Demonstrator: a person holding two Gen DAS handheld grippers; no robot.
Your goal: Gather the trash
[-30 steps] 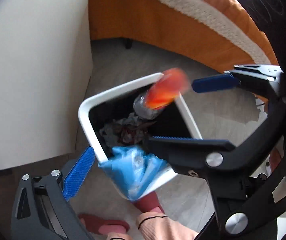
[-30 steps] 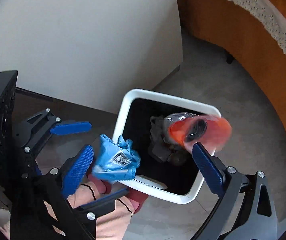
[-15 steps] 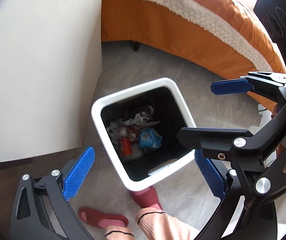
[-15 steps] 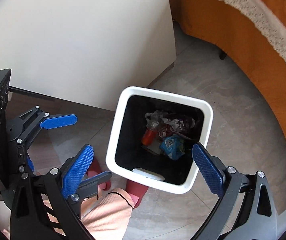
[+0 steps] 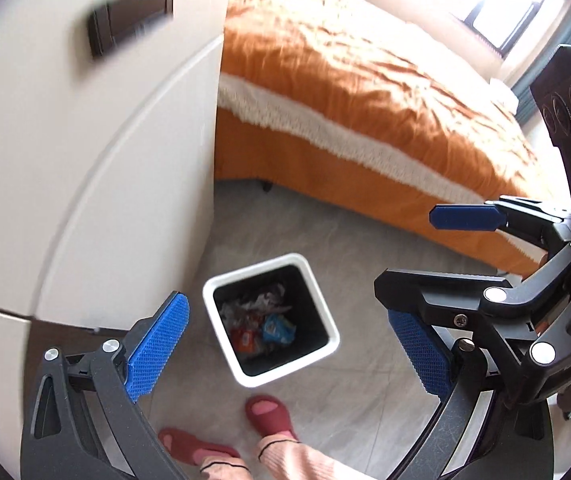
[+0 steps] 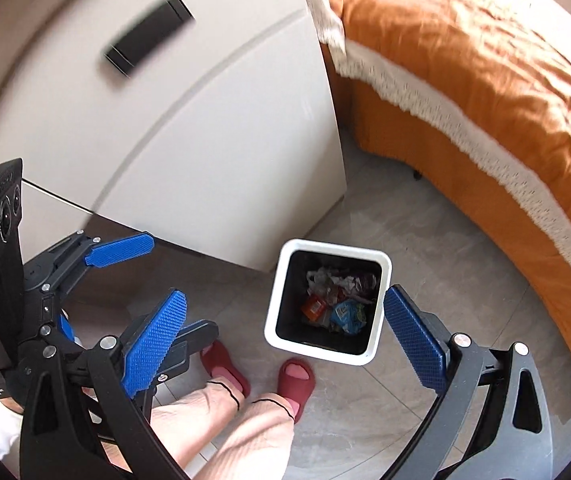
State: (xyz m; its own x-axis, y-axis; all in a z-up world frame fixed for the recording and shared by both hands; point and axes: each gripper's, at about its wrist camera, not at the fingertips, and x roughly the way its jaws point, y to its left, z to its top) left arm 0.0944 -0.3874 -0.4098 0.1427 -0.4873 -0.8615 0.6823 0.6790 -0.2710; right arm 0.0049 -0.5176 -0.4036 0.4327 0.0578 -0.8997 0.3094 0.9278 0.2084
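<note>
**Bedroom floor, waste bin and two hand-held grippers: entry**

Hidden or unclear: The dark rectangular panel (image 6: 148, 35) on the white cabinet (image 6: 213, 152) is smeared by motion blur, and its nature cannot be determined. The crumpled grey and white scraps at the far side of the bin are too small to be identified. The bed is cut off by the frame edges in both views. Of the person, only pink trouser legs (image 6: 245, 428) and red slippers (image 6: 296, 378) are seen.

Surface and room: A pale grey tiled floor (image 6: 437, 248) is recorded. A bed with an orange cover (image 5: 365, 80) and a white fringed trim (image 5: 325, 136) is placed beyond the bin. The white cabinet is set beside the bin, to its left.

Task items: A white square bin (image 5: 327, 316) with a dark interior is stood on the floor, just in front of the slippers. Inside it, a blue wrapper (image 6: 347, 314) and an orange-red wrapper (image 6: 312, 306) are seen lying side by side on the other trash.

Grippers: The left gripper (image 5: 285, 350) is held above the bin, its blue-padded fingers (image 5: 157, 346) spread wide; nothing is held and nothing is touched. The right gripper (image 6: 285, 336) is likewise held above the bin with jaws fully parted and empty; the bin is framed between its pads. In each view the other gripper is seen at the side, also spread apart.
</note>
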